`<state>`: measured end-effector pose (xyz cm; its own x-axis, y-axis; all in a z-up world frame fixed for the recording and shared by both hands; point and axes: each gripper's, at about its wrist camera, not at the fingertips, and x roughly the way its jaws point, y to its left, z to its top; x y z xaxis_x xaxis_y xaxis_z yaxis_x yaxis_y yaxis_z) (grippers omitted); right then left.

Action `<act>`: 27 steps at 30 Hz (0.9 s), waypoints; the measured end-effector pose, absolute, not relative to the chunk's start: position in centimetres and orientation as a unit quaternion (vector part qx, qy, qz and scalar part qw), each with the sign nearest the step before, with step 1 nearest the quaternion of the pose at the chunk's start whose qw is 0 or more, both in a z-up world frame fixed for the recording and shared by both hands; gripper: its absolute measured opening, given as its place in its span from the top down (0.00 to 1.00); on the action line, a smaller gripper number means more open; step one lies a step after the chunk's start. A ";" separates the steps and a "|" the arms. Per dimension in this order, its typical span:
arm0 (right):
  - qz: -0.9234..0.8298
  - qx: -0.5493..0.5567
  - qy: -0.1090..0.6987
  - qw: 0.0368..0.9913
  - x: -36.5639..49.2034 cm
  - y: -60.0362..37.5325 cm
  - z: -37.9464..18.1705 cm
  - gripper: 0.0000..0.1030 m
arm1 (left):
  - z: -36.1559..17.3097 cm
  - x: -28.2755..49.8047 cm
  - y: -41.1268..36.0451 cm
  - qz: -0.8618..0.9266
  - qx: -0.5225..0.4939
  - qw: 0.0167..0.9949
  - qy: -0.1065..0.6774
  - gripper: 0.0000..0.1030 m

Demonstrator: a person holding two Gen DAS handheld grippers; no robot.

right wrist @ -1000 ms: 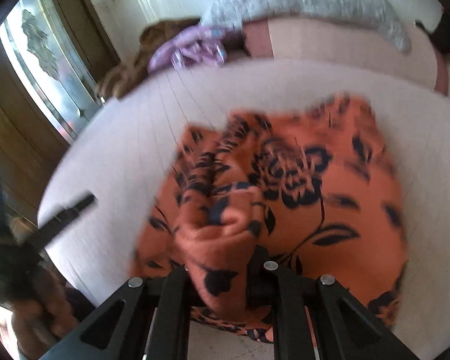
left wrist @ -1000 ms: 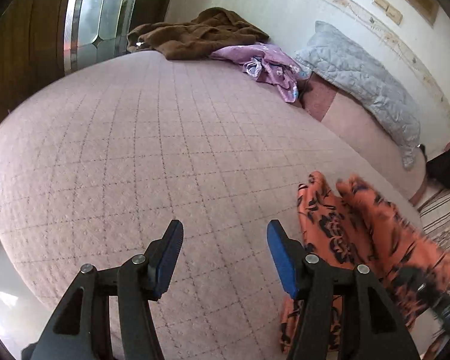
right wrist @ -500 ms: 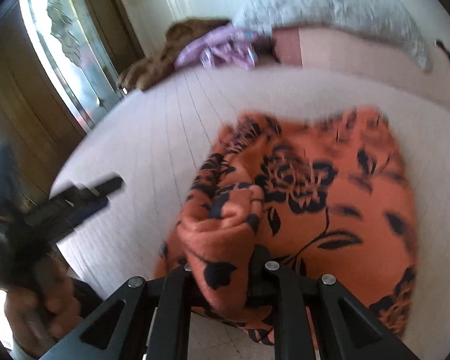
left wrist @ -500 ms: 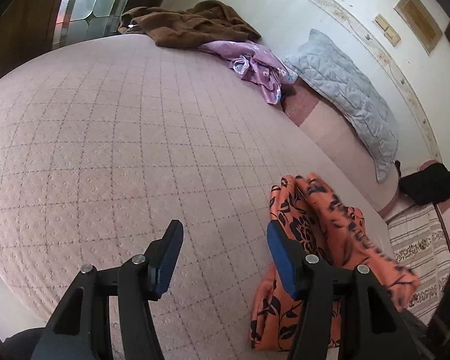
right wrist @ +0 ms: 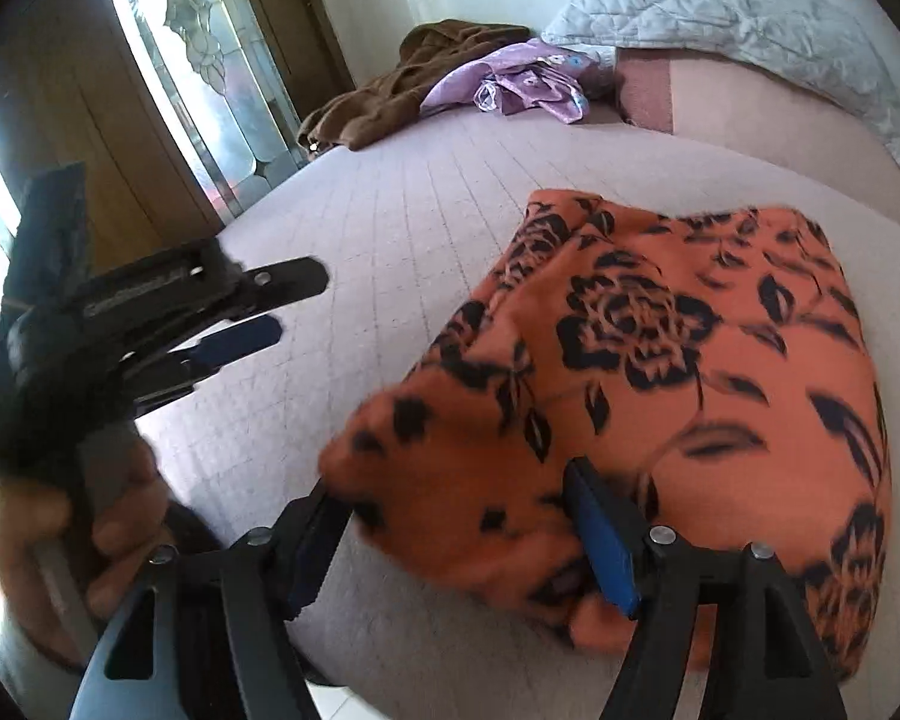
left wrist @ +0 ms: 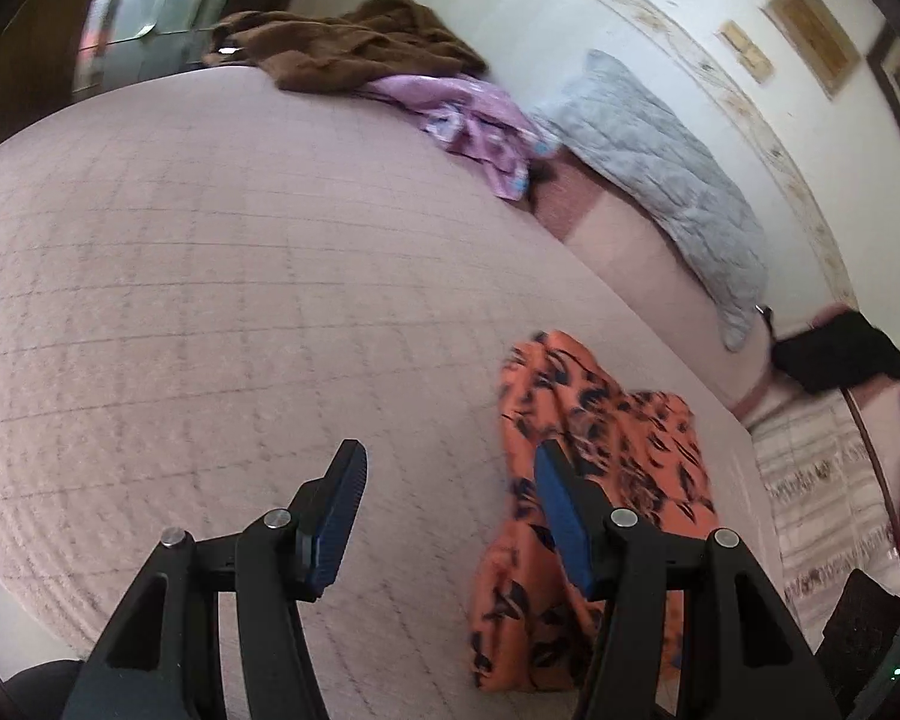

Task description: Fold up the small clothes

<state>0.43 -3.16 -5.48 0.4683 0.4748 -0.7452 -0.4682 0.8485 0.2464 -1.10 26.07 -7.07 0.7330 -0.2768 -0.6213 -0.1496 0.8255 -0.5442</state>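
**Orange garment doubled over, fold nearly set down**

The orange floral garment [right wrist: 678, 372] lies on the bed [right wrist: 426, 204], near the edge closest to the person, already doubled into a compact rectangle with one bunched flap at its near corner. The right claw [right wrist: 450, 516] stands wide, its fingers to either side of that bunched flap; the cloth sits between them and bulges past both pads, so I judge the grip to be loose or letting go, not clamped. The left claw [left wrist: 444, 516] is wide too and holds nothing; it hangs over bare quilt just left of the garment, its right finger overlapping the cloth's edge in the left view, though whether they touch cannot be told.

As for progress, at least one fold seems made on this piece, since the fabric shows a doubled edge. What looks left: flatten the raised flap, perhaps fold once more to make it tidy, then set it aside. Further work waits at the far side of the bed, where a purple garment [right wrist: 516, 84] and a brown garment [right wrist: 402, 84] lie crumpled and unfolded beside a grey pillow [right wrist: 738, 18]. So the task as a whole appears to be in its early part.

No brand, label or readable writing shows on the clothes or the claws.
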 end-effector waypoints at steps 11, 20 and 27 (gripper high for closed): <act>0.233 0.117 0.412 0.873 -5.6 -13.9 -5.7 0.28 | -8.3 -1.4 19.2 -0.119 -0.251 0.843 0.461 0.72; 0.220 0.185 0.410 0.866 -5.3 -18.2 -6.7 0.28 | -11.5 -2.5 20.9 -0.091 -0.330 0.801 0.492 0.81; 0.223 0.268 0.398 0.848 -4.1 -22.7 -5.9 0.26 | -4.4 -4.4 19.0 -0.043 -0.210 0.878 0.427 0.70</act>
